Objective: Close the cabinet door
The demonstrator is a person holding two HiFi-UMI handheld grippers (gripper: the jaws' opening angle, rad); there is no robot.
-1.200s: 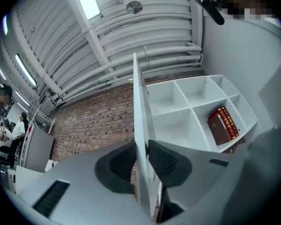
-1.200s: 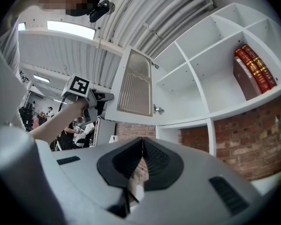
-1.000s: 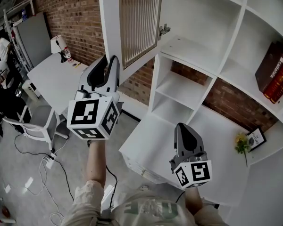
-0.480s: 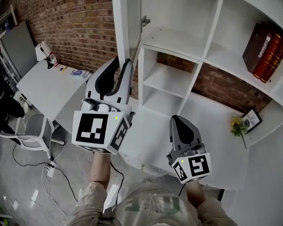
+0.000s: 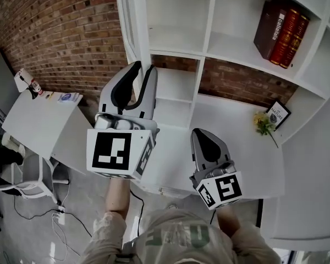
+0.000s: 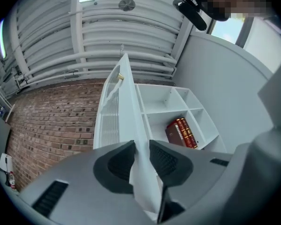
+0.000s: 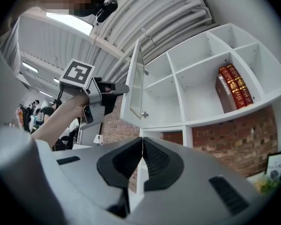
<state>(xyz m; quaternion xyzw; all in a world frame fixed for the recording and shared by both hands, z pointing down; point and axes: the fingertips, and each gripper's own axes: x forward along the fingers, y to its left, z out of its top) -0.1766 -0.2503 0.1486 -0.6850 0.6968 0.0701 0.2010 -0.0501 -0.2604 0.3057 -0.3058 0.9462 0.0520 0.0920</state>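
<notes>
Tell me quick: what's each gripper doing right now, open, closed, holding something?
Left gripper: clamped on the cabinet door edge, fingers opening.
Right gripper: closed, holding nothing.

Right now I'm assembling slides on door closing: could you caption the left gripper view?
Jaws opening, the left gripper straddles the edge of the cabinet door, with red books shelved beyond.
</notes>
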